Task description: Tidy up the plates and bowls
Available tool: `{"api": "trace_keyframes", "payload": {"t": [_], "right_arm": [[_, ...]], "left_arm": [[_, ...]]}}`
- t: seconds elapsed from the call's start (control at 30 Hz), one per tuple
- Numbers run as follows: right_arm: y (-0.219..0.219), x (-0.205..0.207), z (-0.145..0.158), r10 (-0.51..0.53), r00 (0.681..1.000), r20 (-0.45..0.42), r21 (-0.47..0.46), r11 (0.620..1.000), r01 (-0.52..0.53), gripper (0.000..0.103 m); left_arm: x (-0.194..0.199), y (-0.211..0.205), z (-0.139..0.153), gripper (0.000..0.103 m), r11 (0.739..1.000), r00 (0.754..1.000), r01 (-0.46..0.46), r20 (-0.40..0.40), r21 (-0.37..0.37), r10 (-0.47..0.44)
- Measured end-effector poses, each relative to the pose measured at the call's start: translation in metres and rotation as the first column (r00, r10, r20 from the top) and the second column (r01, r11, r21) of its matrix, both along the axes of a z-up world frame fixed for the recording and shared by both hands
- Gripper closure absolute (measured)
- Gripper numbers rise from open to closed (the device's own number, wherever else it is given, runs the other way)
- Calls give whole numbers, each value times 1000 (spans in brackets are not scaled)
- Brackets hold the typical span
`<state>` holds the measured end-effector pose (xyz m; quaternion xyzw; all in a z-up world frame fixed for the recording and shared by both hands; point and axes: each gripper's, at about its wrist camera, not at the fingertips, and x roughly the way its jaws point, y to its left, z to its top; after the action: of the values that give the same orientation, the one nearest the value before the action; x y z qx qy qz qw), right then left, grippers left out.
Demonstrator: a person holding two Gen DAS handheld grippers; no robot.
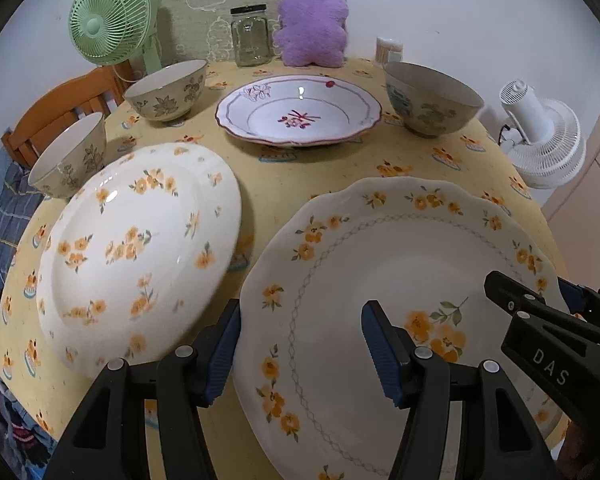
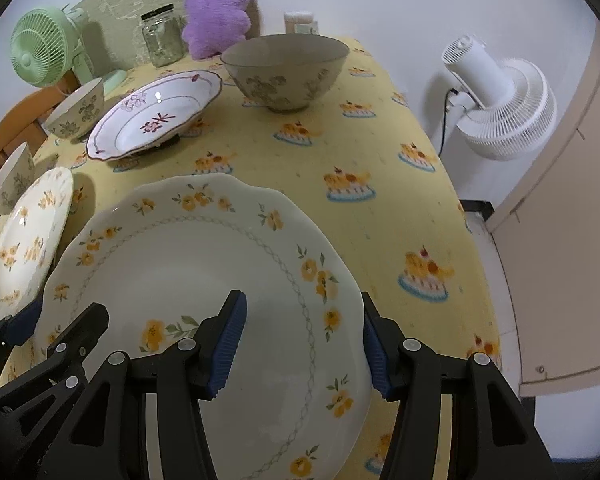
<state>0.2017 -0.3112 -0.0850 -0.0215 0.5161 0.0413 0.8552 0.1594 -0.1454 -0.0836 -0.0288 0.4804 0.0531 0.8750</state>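
Both tools bracket the scalloped plate (image 1: 400, 280) at the near edge of the table (image 1: 300, 168): the left tool (image 1: 300, 348) spans its left rim, the right tool (image 2: 302, 338) its right rim, jaws part-closed, apparently gripping so it lifts level. Left of it, a flowered plate (image 1: 140, 252) sits tilted; bowls wait farther back.

Scalloped plate (image 2: 204, 264): glazed ceramic, glossy, smooth. Plate beside it (image 1: 140, 248): same glaze, bright highlights. Bowls (image 1: 166, 90): ceramic, duller satin outside. Cloth over the surface (image 2: 380, 216): printed yellow fabric, matt, slightly napped. Jar (image 1: 251, 36): clear glass, dark lid. Purple cushion (image 1: 313, 22): plush, fuzzy. Fans (image 1: 540, 136): plastic. Chair (image 1: 60, 108): varnished wood. Gripper pads (image 2: 226, 344): ribbed blue rubber on matt black plastic.
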Motion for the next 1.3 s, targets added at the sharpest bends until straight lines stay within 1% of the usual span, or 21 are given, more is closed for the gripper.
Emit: {"api": "trace_keyframes", "payload": {"t": [0.27,0.5,0.63,0.77,0.93,1.0,1.1,1.17,1.2,1.23,1.3], "right_arm": [[3,25,-2,15,1000,-1,15,1000,-15,45],[4,35,-3,20,1000,8,25,999,-20,45],[2,38,-6,21,1000,-5,32,999,-21,45],[-1,37,-10,4,1000,-29,42,999,-3,47],[-2,37,-11,9,1000,-23,43,999,-8,47],[-2,37,-11,2,1000,-26,40,999,-1,47],[0,34,-2,6,1000,11,18,1000,-6,47],[0,33,2,10,1000,18,7,1000,-10,42],[-1,34,3,10,1000,14,8,1000,-10,36],[-3,33,4,5,1000,13,16,1000,-5,33],[-7,34,7,-5,1000,15,23,1000,4,32]], "left_arm": [[19,2,-2,42,1000,1000,-29,-3,12,29],[30,2,-2,42,999,999,-33,5,21,33],[31,2,-4,42,999,999,-36,-2,23,36],[29,1,-4,45,999,999,-47,-6,23,47],[29,-1,-5,45,998,998,-55,-9,44,55],[29,0,-4,46,997,998,-65,-14,35,65],[26,0,0,46,996,997,-78,-18,35,79],[23,-2,3,45,995,996,-87,-16,41,88],[23,-2,4,43,995,996,-88,-21,44,89],[22,-3,4,41,995,996,-89,-28,46,90],[20,-3,7,36,995,995,-91,-29,39,93]]}}
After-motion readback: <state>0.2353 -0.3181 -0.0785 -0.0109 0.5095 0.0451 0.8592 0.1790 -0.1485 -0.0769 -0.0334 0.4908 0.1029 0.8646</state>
